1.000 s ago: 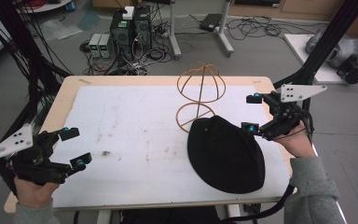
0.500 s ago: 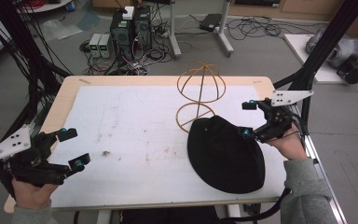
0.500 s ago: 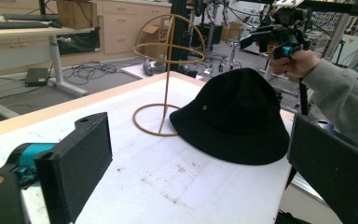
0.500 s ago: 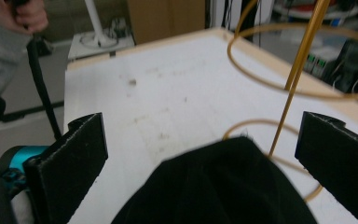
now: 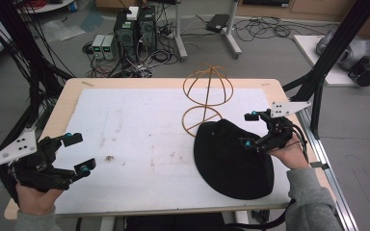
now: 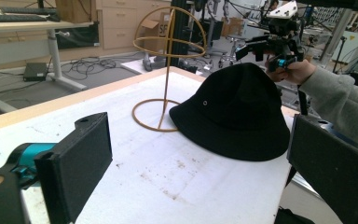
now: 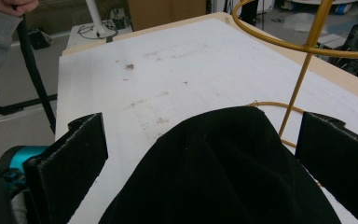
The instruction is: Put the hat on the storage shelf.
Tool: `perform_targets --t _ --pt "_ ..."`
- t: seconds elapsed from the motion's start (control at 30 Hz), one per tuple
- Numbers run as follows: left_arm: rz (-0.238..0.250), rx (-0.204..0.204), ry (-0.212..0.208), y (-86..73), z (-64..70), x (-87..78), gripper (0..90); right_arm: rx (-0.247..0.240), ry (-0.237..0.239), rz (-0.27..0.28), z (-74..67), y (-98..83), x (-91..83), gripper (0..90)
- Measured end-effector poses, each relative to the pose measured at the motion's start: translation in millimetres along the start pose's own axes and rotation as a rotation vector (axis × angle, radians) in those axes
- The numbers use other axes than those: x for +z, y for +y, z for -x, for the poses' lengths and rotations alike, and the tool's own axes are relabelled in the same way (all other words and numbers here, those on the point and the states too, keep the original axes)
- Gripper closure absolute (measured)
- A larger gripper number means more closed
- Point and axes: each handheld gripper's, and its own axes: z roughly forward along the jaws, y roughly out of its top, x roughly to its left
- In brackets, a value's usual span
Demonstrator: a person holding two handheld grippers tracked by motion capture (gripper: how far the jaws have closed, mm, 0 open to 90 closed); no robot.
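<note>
Black hat flat on white mat, both grippers spread, nothing held.

Black hat [image 5: 233,161] lies near-right on the white mat [image 5: 139,139], its far edge overlapping the base ring of the wire hat stand [image 5: 207,96]. Right gripper [image 5: 248,130] hovers over the hat's far-right side, jaws wide apart, crown between them in the right gripper view. Left gripper [image 5: 78,153] sits at the near-left corner, jaws apart, well clear of the hat.

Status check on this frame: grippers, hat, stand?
Left gripper open, idle near table's left edge. Right gripper open above black hat. Hat flat beside wire stand. Nothing blocking.
</note>
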Motion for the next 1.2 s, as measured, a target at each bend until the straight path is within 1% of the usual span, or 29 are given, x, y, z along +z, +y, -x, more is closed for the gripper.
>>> perform_targets --t 0.07,0.3,0.6,0.67,0.83,0.87,0.9,0.93,0.97,1.0,1.07,1.1,1.13,1.17,1.2 --pt "-0.003 0.0 0.0 -0.3 -0.2 0.6 6.9 0.002 -0.01 -0.01 0.2 -2.9 2.6 1.3" --pt "-0.008 -0.002 -0.001 -0.9 -0.3 1.9 6.9 -0.009 -0.014 -0.034 -1.7 -2.8 8.4 1.4" --pt "-0.01 -0.006 -0.001 -1.5 -0.6 1.8 6.9 -0.002 -0.029 -0.046 -0.6 -3.3 10.7 1.5" --pt "-0.01 -0.006 0.001 -1.6 -0.6 2.0 6.9 -0.004 -0.025 -0.05 -0.4 -3.4 11.1 4.7" --pt "-0.012 -0.006 0.001 -1.8 -0.8 2.6 6.8 -0.003 -0.046 -0.059 -0.8 -3.4 13.0 5.8" --pt "-0.012 -0.007 0.001 -1.8 -0.7 2.6 6.8 0.003 -0.043 -0.064 -0.9 -3.6 13.4 7.5" --pt "-0.013 -0.007 0.001 -1.9 -0.7 2.6 6.8 0.005 -0.037 -0.071 -0.7 -3.7 13.6 11.3" --pt "-0.013 -0.007 0.001 -2.0 -0.9 2.6 6.9 0.003 -0.025 -0.073 -0.2 -3.7 14.0 17.2" --pt "-0.012 -0.006 0.002 -2.0 -1.2 2.4 6.9 -0.002 -0.012 -0.078 -0.3 -3.7 14.2 18.8" --pt "-0.01 -0.007 0.003 -2.2 -1.5 2.1 6.8 -0.005 -0.019 -0.083 -1.1 -3.6 14.7 20.0" --pt "-0.008 -0.011 0.008 -2.6 -2.3 1.0 6.9 -0.007 -0.021 -0.092 -0.8 -3.7 14.8 26.3" --pt "-0.006 -0.012 0.009 -2.8 -2.8 0.4 6.9 -0.008 -0.021 -0.094 -0.6 -3.8 15.0 29.7" --pt "-0.005 -0.011 0.01 -2.9 -3.1 -0.1 6.8 -0.019 -0.037 -0.096 -0.7 -3.8 14.6 36.3" --pt "-0.004 -0.013 0.012 -3.0 -3.2 -0.6 6.8 -0.019 -0.037 -0.096 -0.7 -3.8 14.6 36.3" --pt "-0.003 -0.013 0.013 -2.9 -3.3 -0.9 6.9 -0.03 -0.047 -0.094 -1.0 -3.1 14.3 41.6"
